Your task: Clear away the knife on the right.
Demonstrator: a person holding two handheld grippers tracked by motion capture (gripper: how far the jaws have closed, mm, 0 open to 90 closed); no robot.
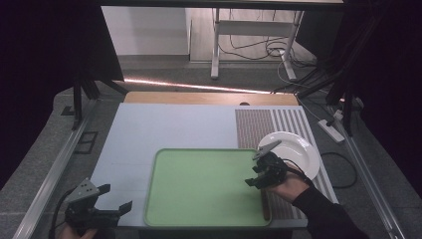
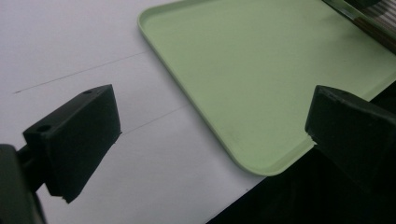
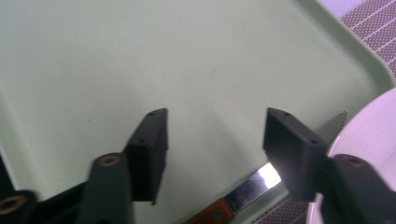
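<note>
Nearest to the person, the left gripper [image 1: 115,198] hangs wide open and empty over the pale worktop [image 1: 149,129], just beside the light green plastic tray [image 1: 199,194]. Further on, the right gripper [image 3: 212,135] is also open and holds nothing, above a steel knife with a brown wooden handle [image 3: 243,193] lying at the tray's right edge, near the white round plate [image 1: 298,149]. I judge the knife light, stiff and slippery on the blade; the handle is the safer hold.

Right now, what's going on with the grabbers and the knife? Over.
Left gripper open, off the tray. Right gripper open above the knife, no grip. Plate close beside the blade.
</note>
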